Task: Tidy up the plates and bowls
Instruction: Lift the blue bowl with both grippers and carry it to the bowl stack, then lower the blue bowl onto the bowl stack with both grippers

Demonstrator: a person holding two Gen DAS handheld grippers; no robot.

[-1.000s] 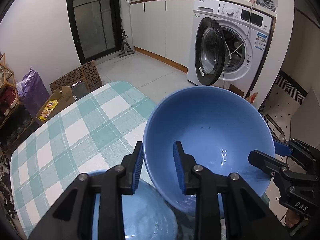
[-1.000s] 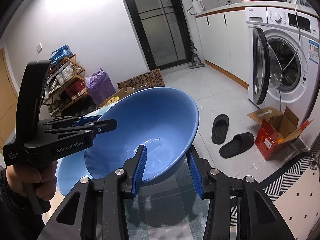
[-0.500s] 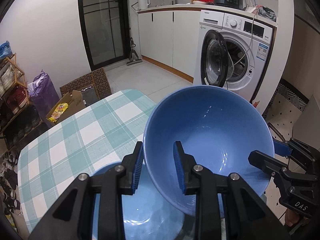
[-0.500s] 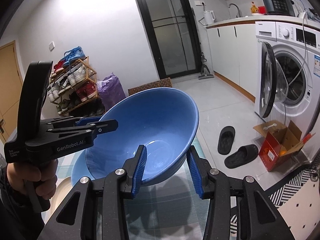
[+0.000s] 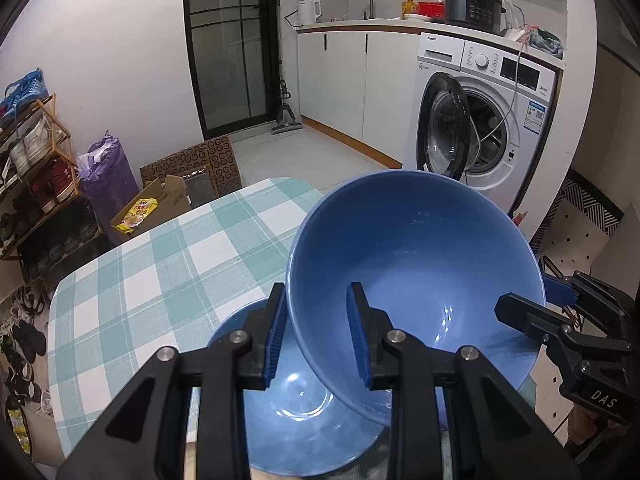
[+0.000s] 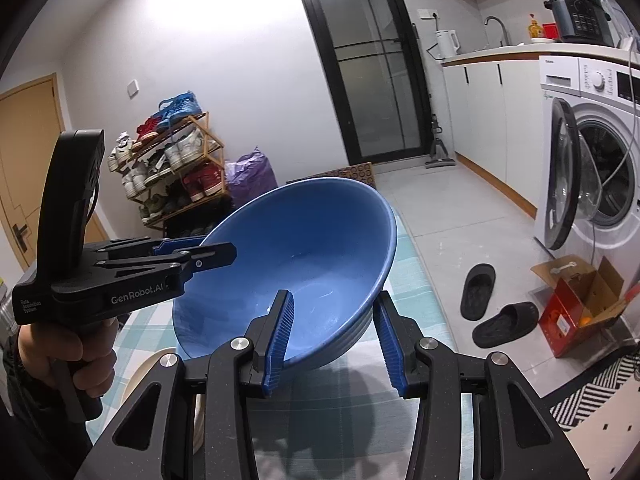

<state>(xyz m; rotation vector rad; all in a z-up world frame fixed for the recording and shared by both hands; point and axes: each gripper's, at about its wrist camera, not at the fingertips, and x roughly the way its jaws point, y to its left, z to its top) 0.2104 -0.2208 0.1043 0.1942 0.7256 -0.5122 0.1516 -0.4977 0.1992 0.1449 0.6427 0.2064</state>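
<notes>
Two grippers hold one blue bowl (image 5: 416, 264) by opposite sides of its rim, lifting it clear of the checked tablecloth (image 5: 160, 272). The left gripper (image 5: 316, 332) has its jaws clenched on the near rim, one blue pad outside the wall, the other inside. The right gripper (image 6: 332, 340) straddles the rim on the other side, one pad inside the bowl and one outside; seen from the left wrist, its pads (image 5: 556, 290) pinch the far edge, so it too is grasping the bowl. The bowl is tilted, its mouth turned toward the left camera.

Directly beneath it, a second bowl (image 5: 296, 412), also blue, sits on the cloth, partly covered by the raised one. From the right wrist, a pale plate (image 6: 144, 372) shows at the lower left, near the hand (image 6: 72, 356) that grips the left tool's handle.

Beyond the table, a washer (image 5: 480, 120) stands with its door open below a counter holding a kettle (image 5: 310, 10) and a cooker (image 5: 472, 4). Slippers (image 6: 492, 304) and a red box (image 6: 576, 308) lie on the floor, and a shoe rack (image 6: 168, 160) stands against the wall.
</notes>
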